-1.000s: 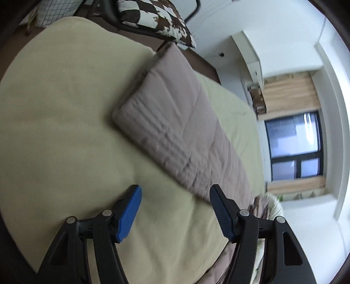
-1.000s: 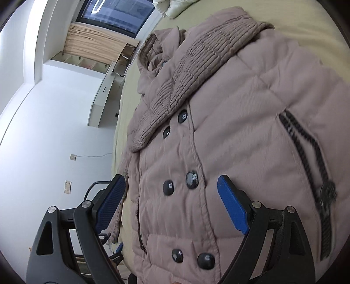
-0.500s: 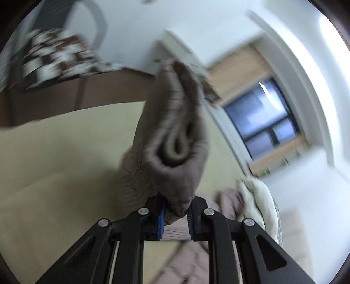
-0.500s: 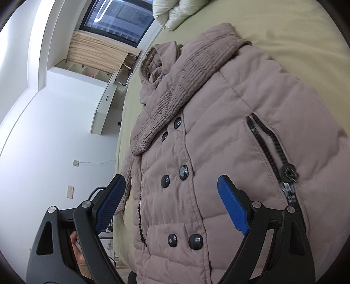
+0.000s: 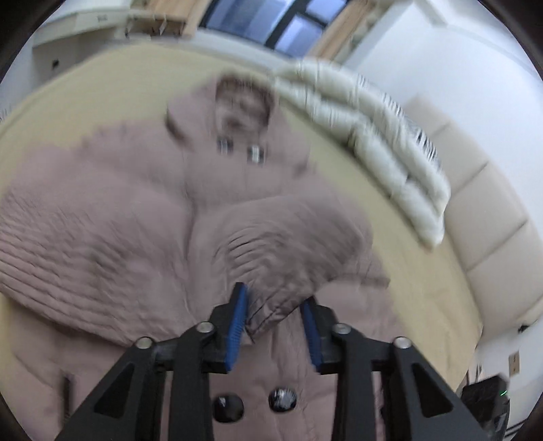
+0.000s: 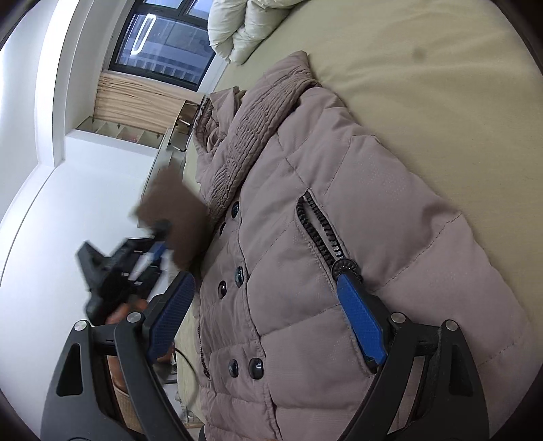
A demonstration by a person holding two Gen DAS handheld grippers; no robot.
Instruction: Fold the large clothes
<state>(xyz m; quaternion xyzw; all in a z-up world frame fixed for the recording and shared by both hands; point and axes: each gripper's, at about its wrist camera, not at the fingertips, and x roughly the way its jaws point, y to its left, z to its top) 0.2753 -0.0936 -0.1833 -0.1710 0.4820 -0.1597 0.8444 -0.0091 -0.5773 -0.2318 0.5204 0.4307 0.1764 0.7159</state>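
A taupe padded coat (image 6: 305,237) with dark buttons and a zipped pocket lies front up on a beige bed (image 6: 424,84). In the left wrist view the coat (image 5: 101,220) fills the middle, blurred. My left gripper (image 5: 273,317) holds the sleeve cuff (image 5: 271,305) between its blue pads, jaws partly apart, over the coat's front. It also shows in the right wrist view (image 6: 149,251), gripping the lifted sleeve (image 6: 173,207). My right gripper (image 6: 264,315) is open and empty, hovering over the coat's lower front near the pocket zipper (image 6: 319,230).
A cream padded garment (image 5: 373,142) lies on the bed beyond the coat's collar; it also shows in the right wrist view (image 6: 244,27). A padded headboard (image 5: 492,220) lines the right. A window (image 6: 163,40) and white cabinet (image 6: 112,142) stand beyond the bed.
My left gripper closed on the sleeve cuff, lifted it and swung it over the coat's front; its jaws now stand wider. My right gripper stayed open, drifting slightly along the coat.
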